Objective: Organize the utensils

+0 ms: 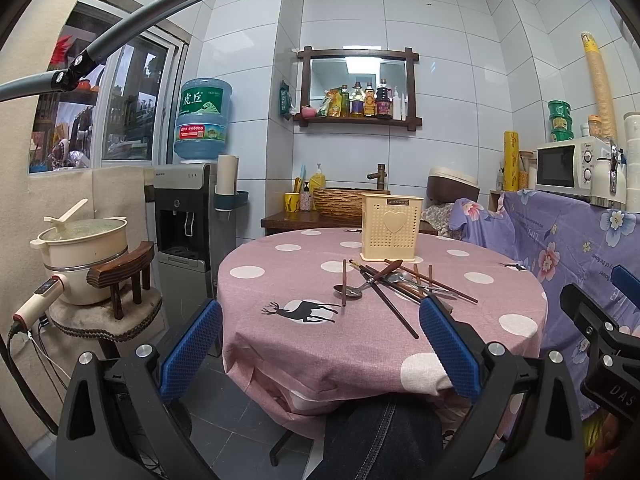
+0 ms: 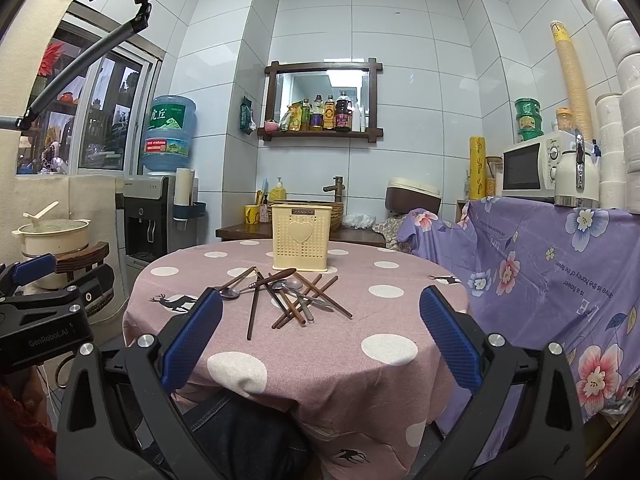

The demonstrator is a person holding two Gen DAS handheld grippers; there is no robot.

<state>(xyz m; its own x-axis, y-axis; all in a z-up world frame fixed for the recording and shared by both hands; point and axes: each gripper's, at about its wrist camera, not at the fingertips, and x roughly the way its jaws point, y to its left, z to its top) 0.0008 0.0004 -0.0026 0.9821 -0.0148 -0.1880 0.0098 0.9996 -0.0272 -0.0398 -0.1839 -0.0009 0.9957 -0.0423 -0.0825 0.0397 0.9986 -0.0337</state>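
Note:
A pile of utensils point(image 1: 394, 285), brown chopsticks and metal and wooden spoons, lies on the round table with the pink dotted cloth point(image 1: 280, 280). It also shows in the right wrist view point(image 2: 286, 294). A cream perforated utensil holder point(image 1: 391, 227) stands upright just behind the pile, also seen in the right wrist view point(image 2: 302, 239). My left gripper point(image 1: 320, 336) is open and empty, held in front of the table's near edge. My right gripper point(image 2: 320, 332) is open and empty, also short of the pile.
A water dispenser point(image 1: 188, 216) and a pot on a stool point(image 1: 84, 252) stand to the left. A counter draped in purple floral cloth point(image 2: 560, 264) with a microwave point(image 2: 532, 168) is on the right. A sink counter point(image 1: 344, 204) lies behind the table. A phone arm point(image 1: 120, 28) hangs overhead.

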